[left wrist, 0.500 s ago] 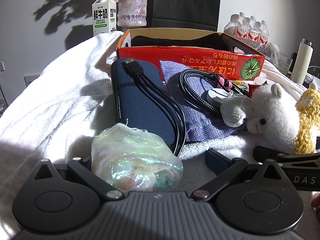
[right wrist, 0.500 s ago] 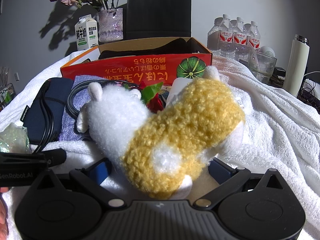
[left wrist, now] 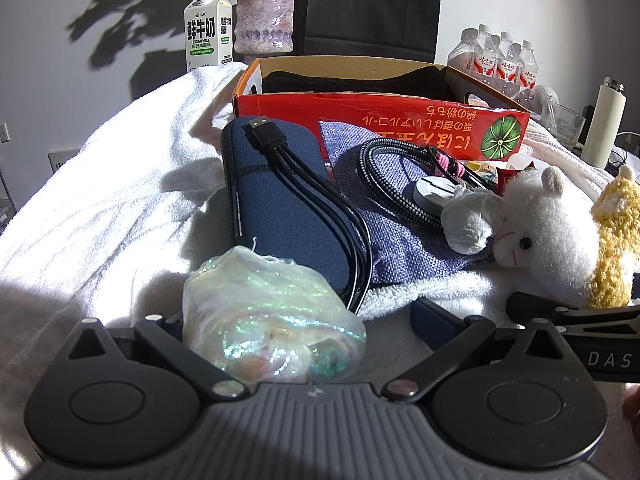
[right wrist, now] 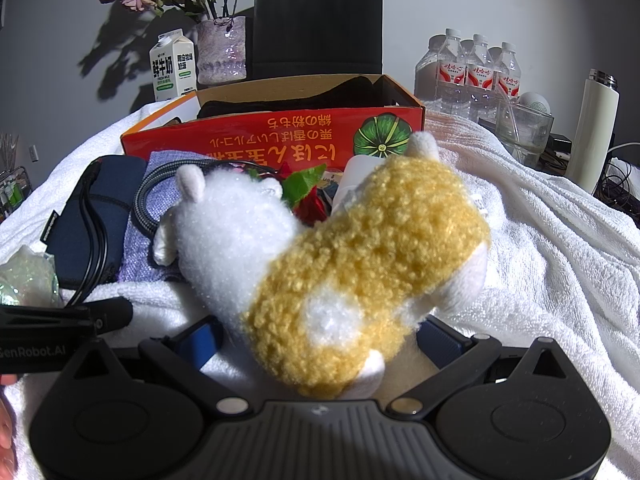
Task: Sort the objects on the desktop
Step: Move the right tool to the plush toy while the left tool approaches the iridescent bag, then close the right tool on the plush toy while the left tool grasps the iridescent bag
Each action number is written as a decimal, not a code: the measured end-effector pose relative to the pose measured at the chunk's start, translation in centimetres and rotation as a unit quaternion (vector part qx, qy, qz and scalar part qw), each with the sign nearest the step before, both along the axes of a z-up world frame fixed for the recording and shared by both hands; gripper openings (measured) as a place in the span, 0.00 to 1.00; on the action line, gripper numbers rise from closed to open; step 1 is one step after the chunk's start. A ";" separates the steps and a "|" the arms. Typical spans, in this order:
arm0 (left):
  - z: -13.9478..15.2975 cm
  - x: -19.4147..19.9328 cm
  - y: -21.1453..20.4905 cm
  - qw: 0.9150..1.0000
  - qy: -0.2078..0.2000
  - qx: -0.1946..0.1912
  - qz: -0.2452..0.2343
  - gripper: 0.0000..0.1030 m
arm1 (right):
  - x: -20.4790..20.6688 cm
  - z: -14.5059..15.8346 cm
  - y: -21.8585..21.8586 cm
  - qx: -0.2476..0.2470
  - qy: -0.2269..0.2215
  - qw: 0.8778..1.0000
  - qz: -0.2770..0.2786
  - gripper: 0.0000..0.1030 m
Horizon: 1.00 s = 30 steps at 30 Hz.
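Observation:
An iridescent plastic bag (left wrist: 272,316) lies on the white towel (left wrist: 112,216) between the jaws of my left gripper (left wrist: 300,312). That gripper is open wide; its right pad (left wrist: 434,316) stands apart from the bag, and the bag hides the left pad. A yellow and white plush toy (right wrist: 360,264) lies between the blue pads (right wrist: 202,340) of my right gripper (right wrist: 320,326), also open wide. The same plush toy (left wrist: 552,232) shows at the right of the left wrist view. Behind them stands an open red cardboard box (left wrist: 380,116) with dark cloth inside.
A navy pouch (left wrist: 280,200) carries a black multi-plug cable (left wrist: 320,200). Beside it a purple cloth (left wrist: 400,248) holds a braided cable (left wrist: 384,184) and crumpled tissue (left wrist: 468,220). A milk carton (left wrist: 208,32), vase (left wrist: 264,20), water bottles (right wrist: 476,72), glass (right wrist: 524,128) and white flask (right wrist: 596,128) stand behind.

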<state>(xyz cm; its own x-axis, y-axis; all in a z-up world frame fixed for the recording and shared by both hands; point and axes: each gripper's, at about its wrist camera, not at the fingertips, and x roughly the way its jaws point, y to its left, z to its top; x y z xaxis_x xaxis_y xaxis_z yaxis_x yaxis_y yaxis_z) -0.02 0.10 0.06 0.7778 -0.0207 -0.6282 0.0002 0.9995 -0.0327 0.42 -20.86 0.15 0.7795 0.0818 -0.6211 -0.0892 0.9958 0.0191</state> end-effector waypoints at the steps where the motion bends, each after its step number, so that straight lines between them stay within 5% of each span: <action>1: 0.0 0.0 0.0 1.000 0.000 0.000 0.000 1.00 | 0.0 0.0 0.0 0.000 0.000 1.000 0.000 1.00; 15: 0.5 -1.7 0.8 1.000 -0.003 -0.011 -0.010 1.00 | -0.7 0.4 -0.1 -0.003 0.008 1.000 0.017 1.00; 22: 1.4 -6.0 2.3 0.997 -0.051 -0.037 -0.041 1.00 | -4.9 0.7 -1.3 0.024 0.002 0.997 0.067 1.00; 24: 1.4 -5.9 2.9 0.997 -0.053 -0.045 -0.029 1.00 | -5.8 0.4 -0.7 -0.005 -0.004 0.997 0.082 1.00; 30: 2.8 -6.3 5.1 0.994 -0.077 -0.076 -0.022 1.00 | -7.7 2.2 -0.7 -0.005 -0.048 0.997 0.054 0.94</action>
<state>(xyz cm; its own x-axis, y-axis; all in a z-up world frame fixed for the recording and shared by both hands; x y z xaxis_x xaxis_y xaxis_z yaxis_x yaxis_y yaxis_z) -6.34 5.22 2.86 0.8610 -0.1417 -0.4885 0.0596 0.9819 -0.1797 -7.31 -21.56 2.37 0.8224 0.1620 -0.5454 -0.1963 0.9805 -0.0048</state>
